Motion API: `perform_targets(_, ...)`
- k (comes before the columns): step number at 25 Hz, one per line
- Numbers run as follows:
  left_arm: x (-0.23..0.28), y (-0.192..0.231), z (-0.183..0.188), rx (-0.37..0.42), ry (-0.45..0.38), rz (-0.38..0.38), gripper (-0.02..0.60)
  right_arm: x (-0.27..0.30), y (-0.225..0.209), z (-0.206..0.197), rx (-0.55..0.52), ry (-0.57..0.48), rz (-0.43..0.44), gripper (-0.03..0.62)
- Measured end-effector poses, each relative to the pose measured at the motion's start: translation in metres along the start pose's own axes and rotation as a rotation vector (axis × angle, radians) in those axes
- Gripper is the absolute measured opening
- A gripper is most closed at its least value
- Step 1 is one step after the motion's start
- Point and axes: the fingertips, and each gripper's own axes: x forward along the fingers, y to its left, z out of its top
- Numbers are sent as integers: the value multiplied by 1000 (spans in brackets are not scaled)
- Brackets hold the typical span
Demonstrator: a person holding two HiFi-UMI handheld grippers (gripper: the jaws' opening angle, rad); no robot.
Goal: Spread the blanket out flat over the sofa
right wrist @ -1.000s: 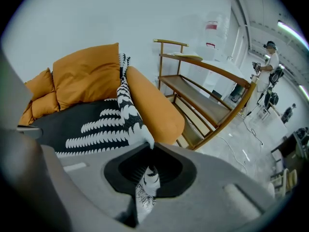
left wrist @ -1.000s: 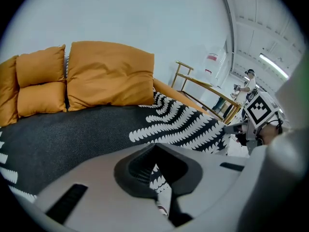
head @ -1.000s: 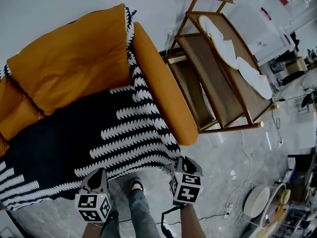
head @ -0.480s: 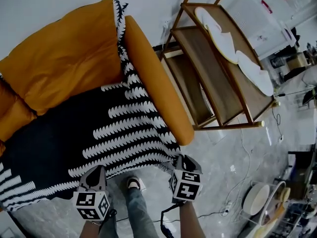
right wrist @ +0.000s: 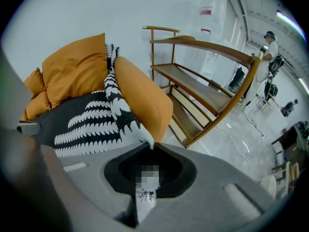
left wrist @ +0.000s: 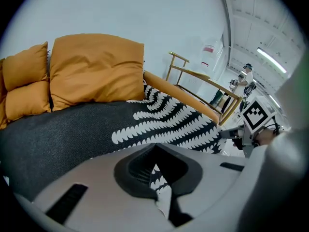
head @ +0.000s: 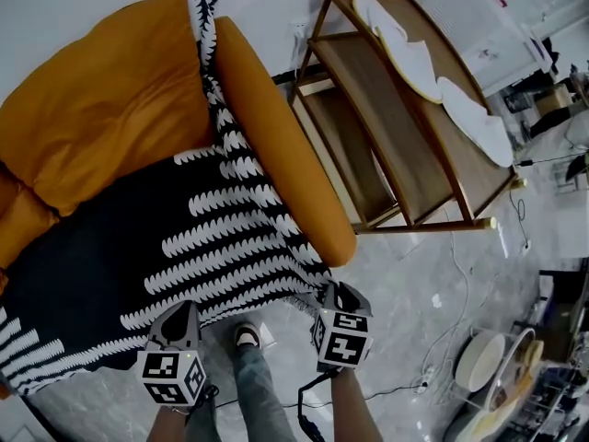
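A black blanket [head: 138, 256] with white scalloped stripes lies over the seat of an orange sofa [head: 276, 136], and one strip runs up beside the armrest. My left gripper [head: 179, 331] is shut on the blanket's front hem, which shows between its jaws in the left gripper view [left wrist: 157, 175]. My right gripper [head: 333, 304] is shut on the blanket's front corner [right wrist: 142, 195] by the armrest's end. The blanket [right wrist: 91, 120] stretches away from both grippers across the seat toward the orange back cushions [left wrist: 96, 69].
A wooden shelf rack [head: 405, 127] with white cloths stands right of the sofa. Cables, a bowl [head: 479, 362] and clutter lie on the grey floor at right. The person's leg and shoe [head: 247, 339] stand between the grippers. A person [left wrist: 245, 76] stands far off.
Both grippers, still holding the blanket's front edge, have come down a little and the sofa has shifted left and up in the head view.
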Motion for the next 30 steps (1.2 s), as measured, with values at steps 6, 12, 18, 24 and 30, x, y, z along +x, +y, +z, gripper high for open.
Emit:
perform_targets(6,9,-3,5,13,13,-3,3,14,-2,-6,8,27,8,31)
perform_targets(12,18,-3,6,16,16,-4,3,33,-2,-14,22,51,8,31)
perform_targets(18,21,-1,6,14,28,3,3,48,-4,-17,17,71,0,31)
perform_targets(24,22,4,6,12,32,4,3,54,0,-21,11,79,-6,31)
perform_targets(30,21,0,9,13,32,4,3,49,0,-20,26,70,19,32)
